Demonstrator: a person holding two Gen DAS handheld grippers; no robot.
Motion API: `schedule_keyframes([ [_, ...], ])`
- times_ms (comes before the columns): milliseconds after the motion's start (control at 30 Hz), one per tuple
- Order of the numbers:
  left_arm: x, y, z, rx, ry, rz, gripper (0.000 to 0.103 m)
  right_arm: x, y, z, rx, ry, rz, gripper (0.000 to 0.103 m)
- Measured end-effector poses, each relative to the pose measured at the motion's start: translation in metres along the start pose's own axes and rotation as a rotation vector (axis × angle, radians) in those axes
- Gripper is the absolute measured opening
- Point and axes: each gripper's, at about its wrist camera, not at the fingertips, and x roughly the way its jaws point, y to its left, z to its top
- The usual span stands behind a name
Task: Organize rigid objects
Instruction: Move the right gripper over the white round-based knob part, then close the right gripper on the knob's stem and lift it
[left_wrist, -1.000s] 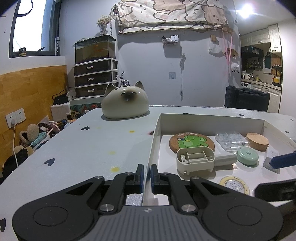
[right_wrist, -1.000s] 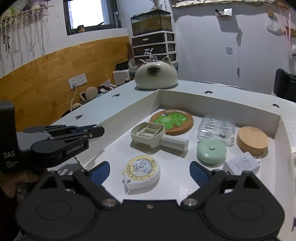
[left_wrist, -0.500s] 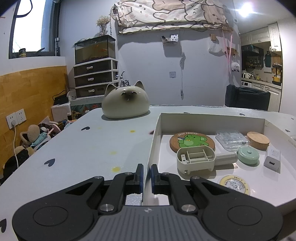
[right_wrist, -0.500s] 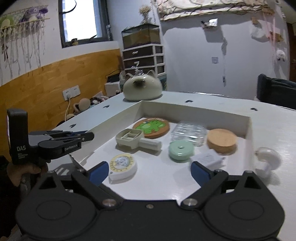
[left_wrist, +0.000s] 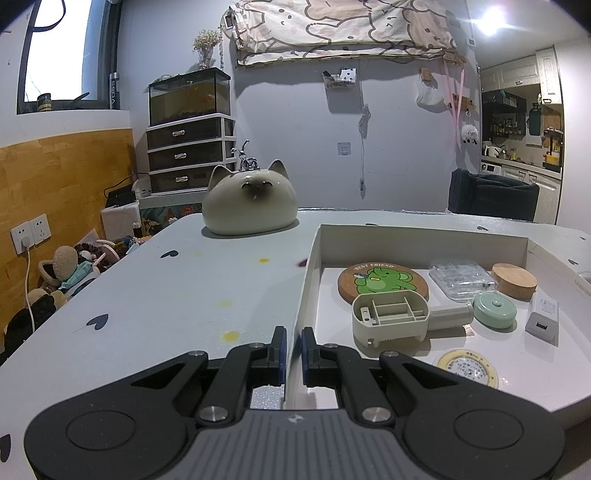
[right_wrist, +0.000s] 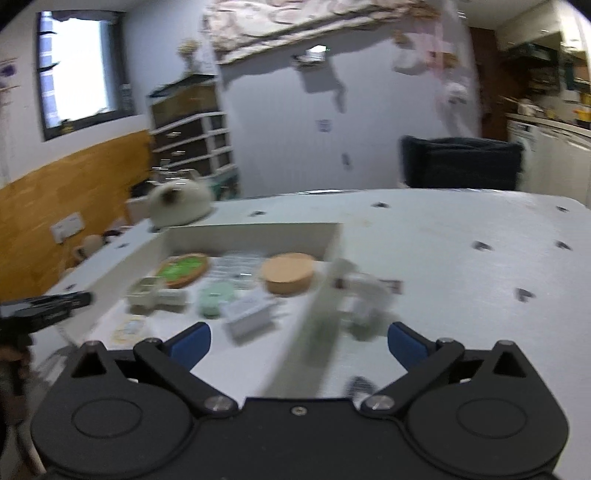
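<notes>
Left tool (left_wrist: 291, 345) pinches the tray (left_wrist: 308, 269) wall, so settle the wide-open, empty right tool (right_wrist: 298, 341) squarely around that white thing (right_wrist: 364, 295) on the table (right_wrist: 461, 236) before squeezing.

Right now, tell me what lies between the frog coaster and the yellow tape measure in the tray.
The beige compartment box with its stub handle lies between the frog coaster and the tape measure, seen in the left wrist view.

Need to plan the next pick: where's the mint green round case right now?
Left wrist view: the mint green round case lies inside the white tray, right of centre, against the beige holder's handle, in front of the clear plastic box.
</notes>
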Motion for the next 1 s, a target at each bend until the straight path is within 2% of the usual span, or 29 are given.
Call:
schedule_keyframes([
  [133, 0.000, 0.000, 0.000, 0.000, 0.000, 0.000, 0.007, 0.013, -0.025, 0.002, 0.098, 0.019, -0.025, 0.101],
  [200, 0.000, 0.000, 0.000, 0.000, 0.000, 0.000, 0.007, 0.022, -0.036, 0.002, 0.174, 0.026, 0.005, 0.090],
  [267, 0.000, 0.000, 0.000, 0.000, 0.000, 0.000, 0.007, 0.033, -0.045, 0.003, 0.265, 0.045, 0.040, 0.074],
  [300, 0.000, 0.000, 0.000, 0.000, 0.000, 0.000, 0.008, 0.040, -0.051, 0.004, 0.315, 0.052, 0.056, 0.070],
  [367, 0.000, 0.000, 0.000, -0.001, 0.000, 0.000, 0.007, 0.054, -0.057, 0.004, 0.388, 0.074, 0.061, 0.055],
  [433, 0.000, 0.000, 0.000, 0.000, 0.000, 0.000, 0.008, 0.065, -0.061, 0.003, 0.456, 0.094, 0.063, 0.047],
  [600, 0.000, 0.000, 0.000, -0.001, 0.001, -0.001, 0.007, 0.084, -0.064, 0.002, 0.556, 0.103, 0.046, 0.043],
  [700, 0.000, 0.000, 0.000, -0.001, 0.001, -0.001, 0.007, 0.090, -0.060, 0.004, 0.555, 0.095, 0.038, 0.041],
  [767, 0.000, 0.000, 0.000, -0.001, 0.000, 0.000, 0.007, 0.096, -0.056, 0.005, 0.543, 0.099, 0.028, 0.031],
  [1000, 0.000, 0.000, 0.000, -0.001, 0.001, -0.001, 0.007, 0.084, -0.057, 0.007, 0.502, 0.064, 0.023, 0.029],
])
